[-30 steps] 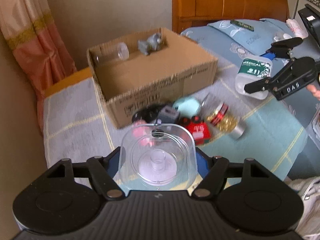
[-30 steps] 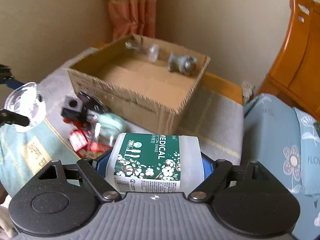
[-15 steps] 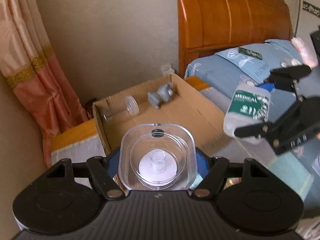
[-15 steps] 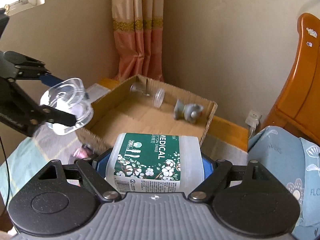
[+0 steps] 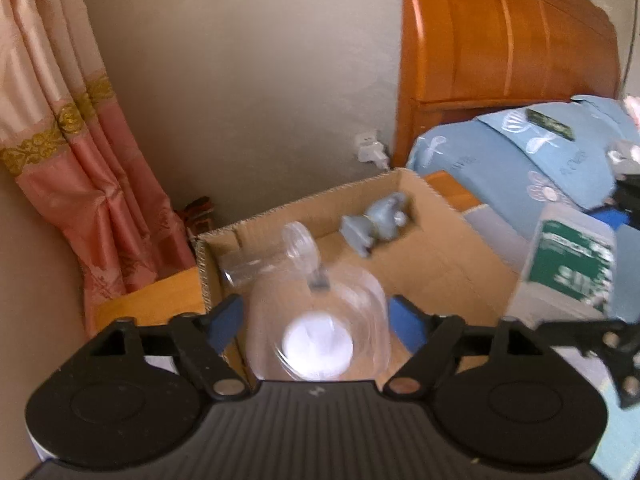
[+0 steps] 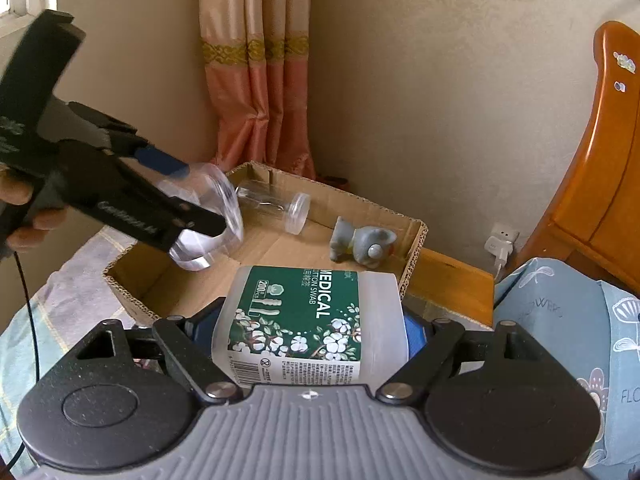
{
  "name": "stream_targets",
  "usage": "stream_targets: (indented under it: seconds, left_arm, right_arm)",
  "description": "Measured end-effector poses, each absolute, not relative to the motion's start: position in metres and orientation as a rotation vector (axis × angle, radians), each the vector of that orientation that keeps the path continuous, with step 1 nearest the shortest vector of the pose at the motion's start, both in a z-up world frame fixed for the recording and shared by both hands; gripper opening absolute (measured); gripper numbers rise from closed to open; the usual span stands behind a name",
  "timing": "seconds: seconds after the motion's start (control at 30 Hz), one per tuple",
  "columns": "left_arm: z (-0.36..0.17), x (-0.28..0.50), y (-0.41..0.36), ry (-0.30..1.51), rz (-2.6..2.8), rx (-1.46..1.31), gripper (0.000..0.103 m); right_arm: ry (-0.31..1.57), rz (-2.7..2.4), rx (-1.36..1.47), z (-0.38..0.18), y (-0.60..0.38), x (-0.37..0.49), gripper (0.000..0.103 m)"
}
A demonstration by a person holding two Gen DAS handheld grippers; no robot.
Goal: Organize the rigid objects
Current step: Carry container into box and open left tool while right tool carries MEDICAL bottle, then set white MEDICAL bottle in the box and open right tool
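Jaws on both grippers are occupied. On the left gripper they stand parted wider than the clear plastic container between them, which shows blurred and may be slipping free above the cardboard box. On the right gripper they are closed against the sides of a cotton swab tub, held just short of the box's near wall. Inside the box, by the far wall, lie a clear jar on its side and a grey figurine. To place things well, each should go down low over the bare cardboard floor, apart from the jar and figurine, the tub brought fully past the rim before letting go.
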State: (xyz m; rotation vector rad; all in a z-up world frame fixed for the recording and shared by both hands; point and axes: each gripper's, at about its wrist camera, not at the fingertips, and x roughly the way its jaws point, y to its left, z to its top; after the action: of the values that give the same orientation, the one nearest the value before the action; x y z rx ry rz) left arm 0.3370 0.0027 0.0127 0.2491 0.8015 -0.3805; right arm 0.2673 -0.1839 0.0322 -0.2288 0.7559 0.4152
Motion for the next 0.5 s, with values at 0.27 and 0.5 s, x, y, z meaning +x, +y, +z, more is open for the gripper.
stream_targets:
  seconds: [0.27,0.5]
  left_arm:
    - [0.002,0.328,0.009,0.81,-0.376,0.236,0.09]
    - [0.009,0.299,0.021,0.792,-0.382,0.224,0.091]
  right_arm:
    - [0.78,0.415,-0.244,0.02,-0.177,0.284,0.088]
    - [0.783,0.39,-0.227,0.016,-0.167,0.308,0.088]
